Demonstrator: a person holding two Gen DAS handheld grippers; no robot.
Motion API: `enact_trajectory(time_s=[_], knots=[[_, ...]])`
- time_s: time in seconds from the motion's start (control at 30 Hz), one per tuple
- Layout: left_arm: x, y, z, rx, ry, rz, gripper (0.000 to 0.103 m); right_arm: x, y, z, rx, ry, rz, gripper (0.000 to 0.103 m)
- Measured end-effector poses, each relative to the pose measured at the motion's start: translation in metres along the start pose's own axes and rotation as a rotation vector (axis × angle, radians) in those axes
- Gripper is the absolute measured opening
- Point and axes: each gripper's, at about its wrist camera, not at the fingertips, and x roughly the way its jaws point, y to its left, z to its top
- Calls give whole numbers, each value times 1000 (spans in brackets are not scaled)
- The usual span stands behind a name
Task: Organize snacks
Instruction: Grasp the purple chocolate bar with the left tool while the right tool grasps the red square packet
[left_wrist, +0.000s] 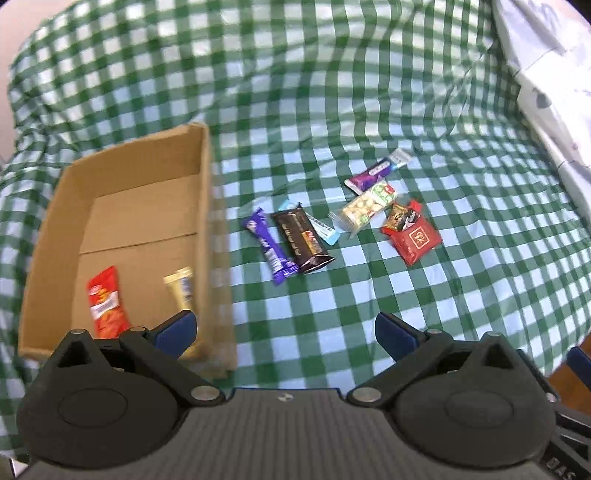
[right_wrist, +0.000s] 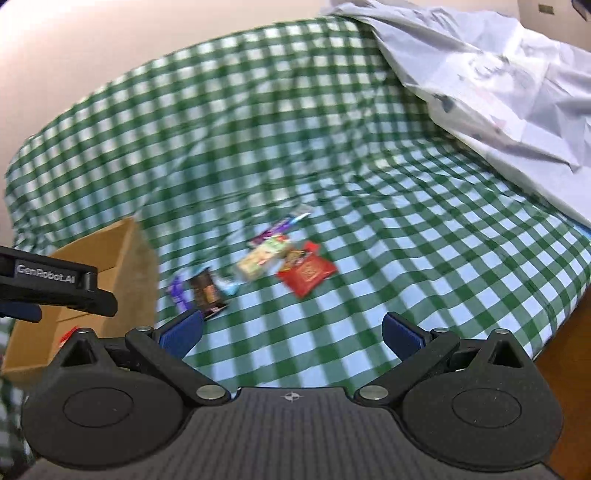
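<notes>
An open cardboard box (left_wrist: 129, 206) lies at the left on a green checked cloth; it also shows in the right wrist view (right_wrist: 122, 254). Inside lie a red snack packet (left_wrist: 105, 302) and a gold bar (left_wrist: 181, 288). On the cloth to its right lie a purple bar (left_wrist: 271, 247), a dark brown bar (left_wrist: 303, 236), a light blue wrapper (left_wrist: 325, 230), a clear pack of pale sweets (left_wrist: 365, 208), a purple-and-silver bar (left_wrist: 376, 170) and a red packet (left_wrist: 413, 236). My left gripper (left_wrist: 286, 328) is open and empty near the box's right wall. My right gripper (right_wrist: 291, 328) is open and empty, short of the snacks.
The checked cloth (left_wrist: 332, 92) covers a soft, wrinkled surface. A white printed sheet (right_wrist: 498, 81) is bunched at the far right. The cloth's edge drops to a wooden floor (right_wrist: 569, 350) at the lower right. The left gripper's body (right_wrist: 55, 284) shows at the left of the right wrist view.
</notes>
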Motion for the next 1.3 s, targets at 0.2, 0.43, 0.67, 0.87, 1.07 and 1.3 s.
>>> enact_trajectory(time_s=[0.2,0.43,0.67,0.87,1.07,1.3], knots=[[66,-23,26,-4,67,17,103,52,-28,14,13,18,-29,102],[125,-25,41,-35,128,43,103,108,-37,21,10,55,-39,102],[159,-15,50,-66,157,59,103,143,-35,17,-1,87,-42,102],[180,-5,55,-98,176,68,103,162,-31,16,-19,101,-41,102],[194,6,61,-142,192,9,103,179,-26,18,-37,99,-36,102],[206,37,67,-244,217,3,103,224,-15,32,-111,93,-21,102]])
